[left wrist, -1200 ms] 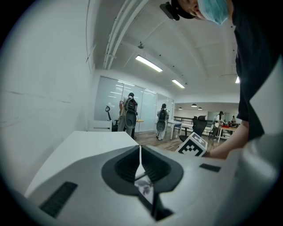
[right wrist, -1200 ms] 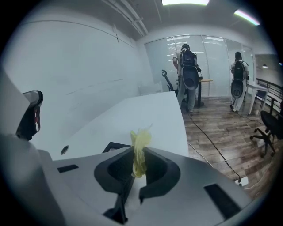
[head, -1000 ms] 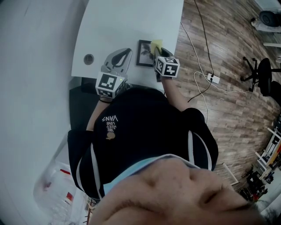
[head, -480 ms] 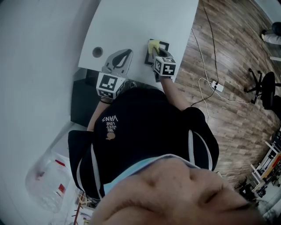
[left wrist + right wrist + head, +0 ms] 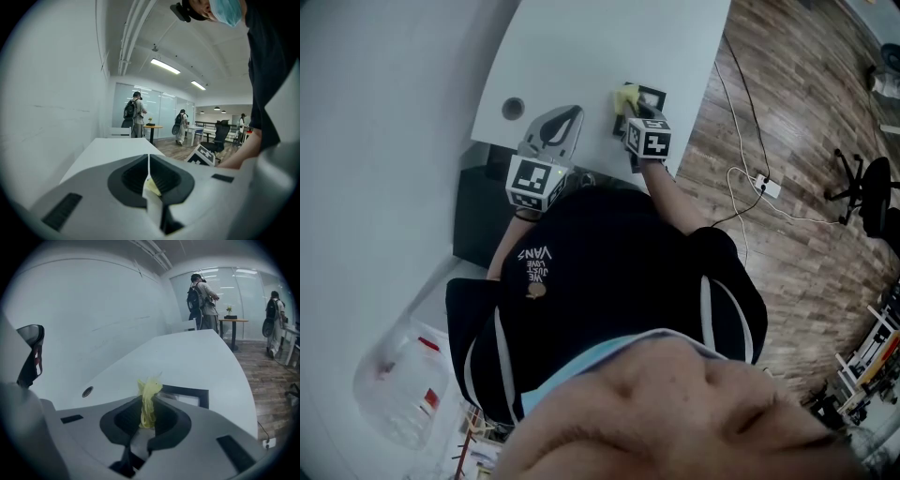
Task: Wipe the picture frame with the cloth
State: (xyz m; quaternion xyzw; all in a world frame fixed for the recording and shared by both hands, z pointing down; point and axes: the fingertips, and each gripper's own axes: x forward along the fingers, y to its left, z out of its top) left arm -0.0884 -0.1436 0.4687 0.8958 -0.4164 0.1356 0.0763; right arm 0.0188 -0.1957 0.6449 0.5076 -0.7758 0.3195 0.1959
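— One broad white table [image 5: 581, 47], smooth; near its edge, lying flat, a black picture frame [image 5: 204, 398]: stiff, square-cornered, probably fragile, likely slippery on top.
— Best steadied at the rim, wiped lightly. Left gripper [image 5: 148, 161] closed tight, empty; right gripper [image 5: 149, 411] pinching a soft, limp, bunched yellow cloth [image 5: 149, 389] at the frame's corner.

The black shirt [image 5: 600, 272] reads "VANS"; the smaller print beside it seems illegible.
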